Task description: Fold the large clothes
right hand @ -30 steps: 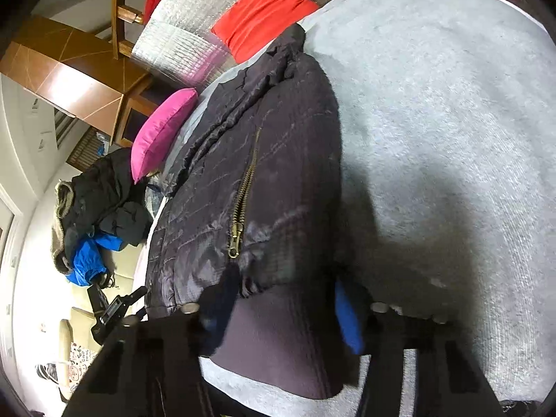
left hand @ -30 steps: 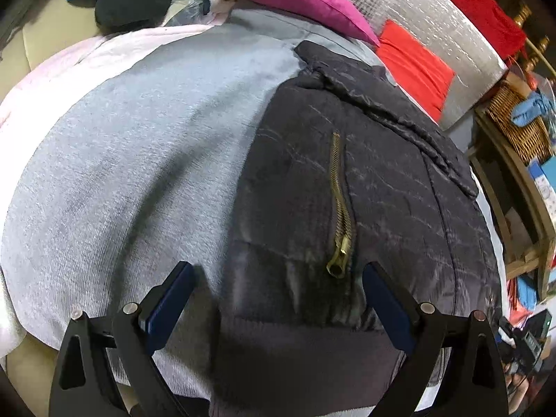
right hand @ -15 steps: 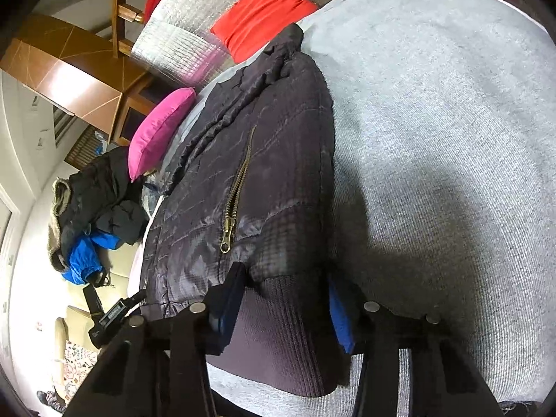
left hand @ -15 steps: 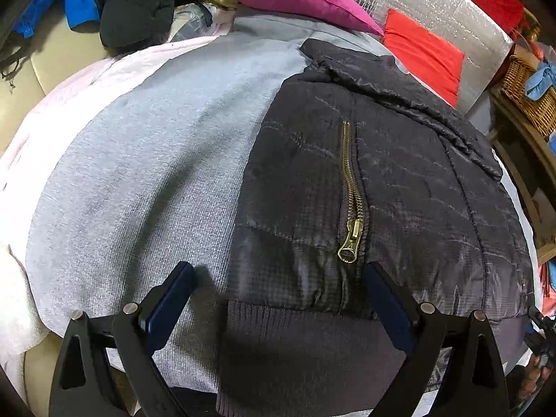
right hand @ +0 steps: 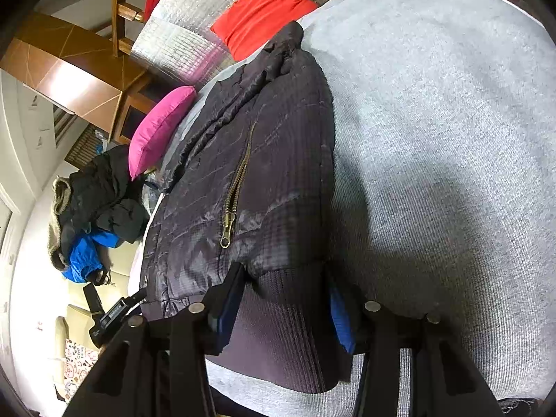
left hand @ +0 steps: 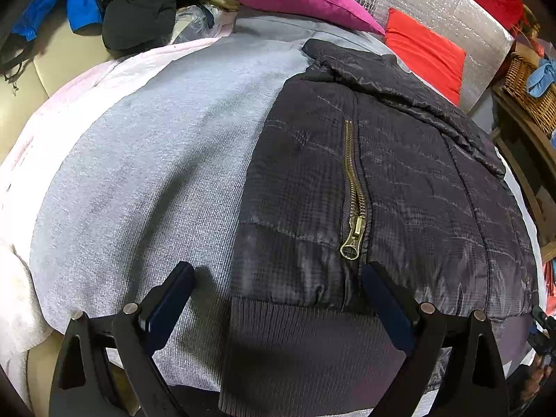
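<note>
Dark quilted puffer jacket [left hand: 399,187] with a brass zip [left hand: 354,187] lies flat on the grey knit blanket [left hand: 149,160] that covers the bed. Its long axis runs from the ribbed hem [left hand: 305,344] at six o'clock to the collar near twelve. In the left wrist view, the left tongs [left hand: 278,299] hover released, spread wide astride the hem's left corner, pads not pressing. In the right wrist view, the right tongs [right hand: 281,309] are clenched on the hem [right hand: 288,316], the jacket stretching away toward eleven o'clock. Both hands sit at the hem end, so the likely fold carries it toward the collar.
</note>
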The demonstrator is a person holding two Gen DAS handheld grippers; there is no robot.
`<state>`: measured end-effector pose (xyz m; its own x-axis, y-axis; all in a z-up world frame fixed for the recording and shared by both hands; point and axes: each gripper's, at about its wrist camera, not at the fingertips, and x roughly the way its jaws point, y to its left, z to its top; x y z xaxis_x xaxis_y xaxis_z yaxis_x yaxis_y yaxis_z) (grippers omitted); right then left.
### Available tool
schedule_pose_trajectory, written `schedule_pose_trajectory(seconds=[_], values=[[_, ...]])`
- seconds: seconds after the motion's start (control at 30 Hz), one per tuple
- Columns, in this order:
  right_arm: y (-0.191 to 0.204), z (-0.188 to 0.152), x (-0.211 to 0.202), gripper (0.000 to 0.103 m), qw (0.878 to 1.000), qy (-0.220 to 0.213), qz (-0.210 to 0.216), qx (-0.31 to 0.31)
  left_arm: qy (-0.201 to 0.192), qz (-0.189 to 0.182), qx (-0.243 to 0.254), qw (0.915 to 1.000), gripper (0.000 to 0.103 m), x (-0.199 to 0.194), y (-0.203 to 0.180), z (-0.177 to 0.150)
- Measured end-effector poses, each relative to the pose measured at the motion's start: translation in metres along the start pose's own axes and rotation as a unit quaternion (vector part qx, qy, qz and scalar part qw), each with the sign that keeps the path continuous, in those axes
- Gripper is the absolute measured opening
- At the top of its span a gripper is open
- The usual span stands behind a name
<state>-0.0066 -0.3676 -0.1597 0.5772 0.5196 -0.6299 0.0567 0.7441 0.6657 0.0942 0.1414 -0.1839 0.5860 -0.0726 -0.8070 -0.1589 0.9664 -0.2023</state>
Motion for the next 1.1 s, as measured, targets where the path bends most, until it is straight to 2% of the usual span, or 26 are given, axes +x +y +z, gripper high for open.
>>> schedule_pose_trajectory(seconds=[0.13,0.27,0.37,0.43,0.53,0.6,0.67,0.77,0.9,1.03,1.1], values=[[0.011,0.001,-0.003,0.051,0.999,0.001,-0.027,-0.016,-0.012,-0.002,0.000,0.9999,0.097,-0.007,0.000,-0.001],[0.025,0.018,-0.026,0.052,0.994,-0.043,-0.081,-0.052,-0.028,0.003,-0.020,0.9994,0.097,-0.019,0.005,0.004],[0.031,0.046,-0.032,0.056,0.988,-0.064,-0.121,-0.074,-0.056,0.016,-0.021,0.9981,0.097,-0.028,-0.003,0.028],[0.036,0.070,-0.026,0.059,0.988,-0.061,-0.122,-0.079,-0.067,0.010,-0.006,0.9977,0.097,-0.028,-0.014,0.050],[0.049,0.115,-0.006,0.066,0.990,-0.059,-0.089,-0.090,-0.088,-0.005,0.028,0.9957,0.097,-0.022,-0.039,0.092],[0.053,0.146,0.014,0.067,0.992,-0.059,-0.074,-0.085,-0.088,-0.028,0.043,0.9948,0.097,-0.009,-0.049,0.121],[0.052,0.180,0.035,0.067,0.994,-0.053,-0.063,-0.072,-0.076,-0.046,0.036,0.9954,0.097,0.017,-0.055,0.155],[0.050,0.229,0.069,0.067,0.996,-0.051,-0.057,-0.055,-0.052,-0.048,0.019,0.9973,0.097,0.057,-0.056,0.200],[0.037,0.299,0.115,0.067,0.997,-0.044,-0.056,-0.039,-0.040,-0.056,0.009,0.9976,0.097,0.100,-0.061,0.249],[0.022,0.344,0.159,0.067,0.998,-0.023,-0.056,-0.025,-0.022,-0.063,0.005,0.9978,0.097,0.141,-0.067,0.286],[0.018,0.356,0.176,0.067,0.998,-0.010,-0.049,-0.026,-0.010,-0.066,0.003,0.9978,0.097,0.163,-0.068,0.302]])
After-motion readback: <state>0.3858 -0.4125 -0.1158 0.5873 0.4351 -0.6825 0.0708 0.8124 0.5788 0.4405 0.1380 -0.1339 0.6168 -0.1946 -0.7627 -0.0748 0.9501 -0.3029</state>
